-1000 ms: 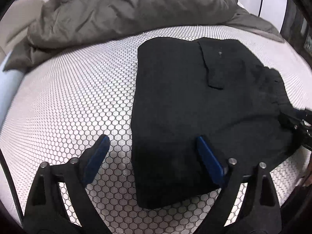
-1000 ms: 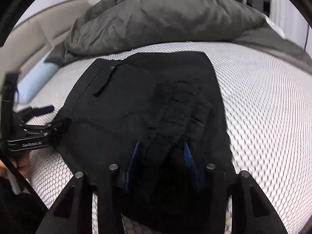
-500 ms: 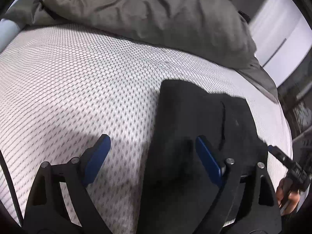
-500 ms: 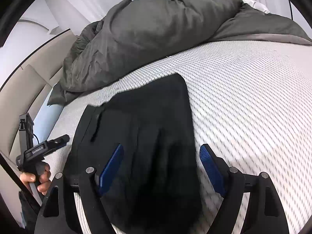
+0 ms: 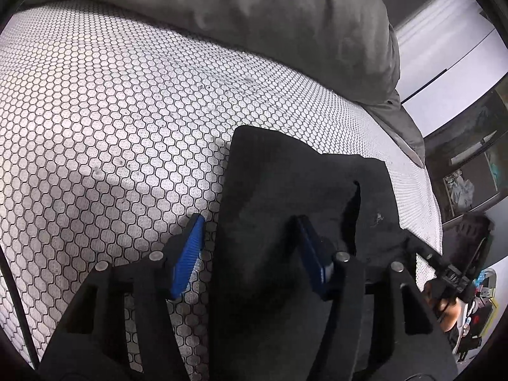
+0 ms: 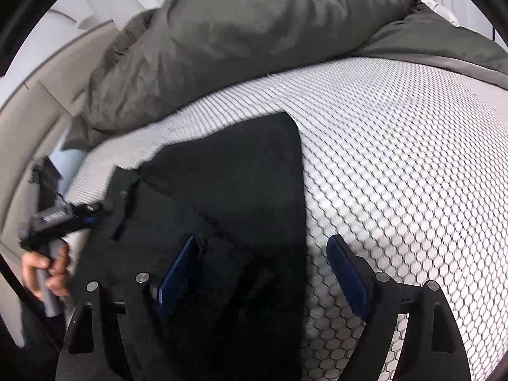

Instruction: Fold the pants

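Left tongs (image 5: 249,254): jaws part open and just been closing, straddling the near left edge of the pants (image 5: 285,216). One blue pad (image 5: 187,254) sits over bare mattress (image 5: 111,111), the other over black cloth; neither pad visibly presses the fabric, so no grip.

Right tongs (image 6: 265,273): jaws wide apart, not gripping. They straddle the near right edge of the pants (image 6: 228,190), left pad over cloth, right pad (image 6: 346,273) over the honeycomb-patterned mattress (image 6: 412,158).

Pants: black, folded into a compact rectangle, lying flat on the mattress near its front edge. A pocket flap (image 5: 355,203) shows on the top layer.

In the right wrist view the left tongs (image 6: 95,211) appear at the pants' left edge, handle held by a hand (image 6: 44,270). In the left wrist view the right tongs (image 5: 422,254) appear at the pants' right edge, blurred.

Beyond the pants: bare mattress, then a crumpled grey duvet (image 6: 254,47) heaped along the far edge of the bed.
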`<state>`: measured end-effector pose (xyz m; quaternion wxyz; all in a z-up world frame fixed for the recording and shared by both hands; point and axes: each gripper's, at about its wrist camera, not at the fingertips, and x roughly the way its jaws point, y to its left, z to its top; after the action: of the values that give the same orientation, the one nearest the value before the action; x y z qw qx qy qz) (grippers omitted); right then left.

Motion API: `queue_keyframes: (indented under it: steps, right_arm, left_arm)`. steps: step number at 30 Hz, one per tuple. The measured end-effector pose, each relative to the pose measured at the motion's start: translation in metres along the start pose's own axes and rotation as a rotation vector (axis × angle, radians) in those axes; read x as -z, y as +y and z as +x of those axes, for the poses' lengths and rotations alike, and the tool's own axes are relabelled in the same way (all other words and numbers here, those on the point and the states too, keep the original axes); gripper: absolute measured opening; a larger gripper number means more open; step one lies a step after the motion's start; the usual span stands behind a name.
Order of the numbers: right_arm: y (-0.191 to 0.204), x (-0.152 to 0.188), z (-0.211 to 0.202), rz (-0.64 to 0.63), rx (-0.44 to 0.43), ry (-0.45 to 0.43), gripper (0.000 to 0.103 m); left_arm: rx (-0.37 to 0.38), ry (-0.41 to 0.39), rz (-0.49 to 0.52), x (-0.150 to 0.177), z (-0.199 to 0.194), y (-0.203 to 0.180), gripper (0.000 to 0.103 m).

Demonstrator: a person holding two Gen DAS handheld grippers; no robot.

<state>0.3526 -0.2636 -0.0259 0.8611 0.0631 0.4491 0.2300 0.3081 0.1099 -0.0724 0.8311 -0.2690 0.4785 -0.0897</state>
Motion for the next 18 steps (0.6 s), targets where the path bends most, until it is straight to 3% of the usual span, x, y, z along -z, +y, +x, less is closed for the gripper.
queue_keyframes:
  steps: [3, 5, 9, 11, 13, 15, 18]
  right_arm:
    - [-0.006, -0.022, 0.000, 0.030, -0.042, -0.041, 0.084]
    - [-0.014, -0.039, 0.010, 0.081, -0.071, -0.049, 0.084]
    - [-0.026, -0.055, 0.053, 0.153, -0.096, 0.026, 0.080]
    - [-0.018, -0.055, 0.065, 0.113, -0.036, 0.037, 0.068]
    - [-0.016, -0.054, 0.068, 0.077, 0.024, 0.032, 0.039]
    - [-0.027, -0.055, 0.062, 0.106, 0.018, 0.015, 0.021]
    - [-0.044, -0.054, 0.058, 0.143, 0.038, -0.003, 0.015]
  left_arm:
    - [-0.004, 0.017, -0.015, -0.005, -0.006, -0.002, 0.059]
    - [-0.001, -0.027, 0.000, -0.011, -0.011, -0.004, 0.059]
    - [0.036, -0.049, -0.046, -0.022, -0.007, 0.004, 0.059]
    - [0.066, -0.054, -0.098, -0.026, 0.001, 0.012, 0.056]
    - [0.079, -0.053, -0.113, -0.026, 0.007, 0.015, 0.034]
    - [0.046, -0.057, -0.085, -0.024, 0.011, 0.012, 0.028]
    - [0.012, -0.061, -0.064, -0.023, 0.017, 0.010, 0.026]
